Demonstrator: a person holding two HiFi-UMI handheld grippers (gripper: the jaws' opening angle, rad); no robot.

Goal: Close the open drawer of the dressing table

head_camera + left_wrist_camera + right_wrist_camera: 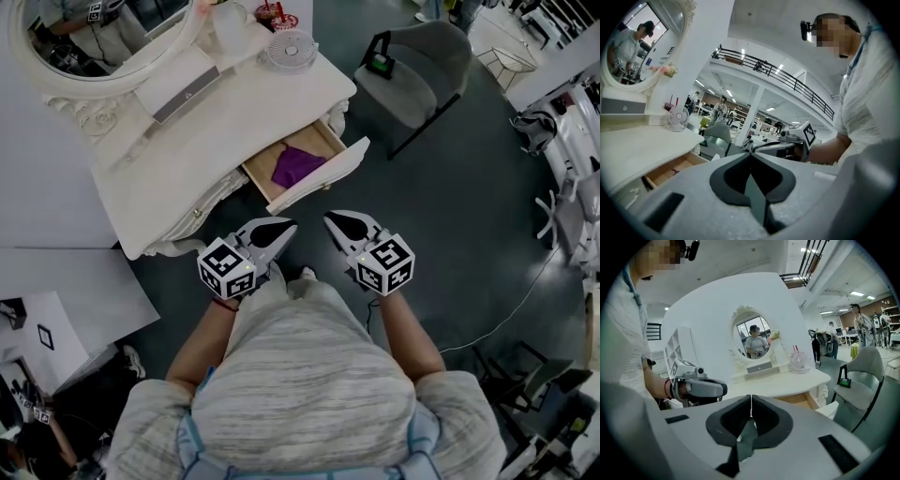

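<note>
Drawer [319,176]: stood pulled out of the dressing table [141,202], wood interior showing; not closed at all.
Contents: purple cloth [297,166] lay inside; from the head view it seemed to sit below the rim, so prob. no obstacle to closing.
Left hand-held gripper [284,228]: jaws together, nothing betw. them; near the drawer front but apart from it, no contact.
Right hand-held gripper [332,220]: jaws together too, empty; just beside the left one, tips aimed toward the drawer front w/ bare floor betw.
Tabletop [225,112]: small fan [289,49] and mirror [94,37] sat at the back, well apart from the drawer.
Done so far: nothing on the drawer itself; the person only stood facing it w/ both tools out in front.
Left to do: bring the tips onto the front panel, then push it in until flush w/ the table's front.
Judgement: task at its very start; closed tips looked fit for a plain push, no grasp needed.
</note>
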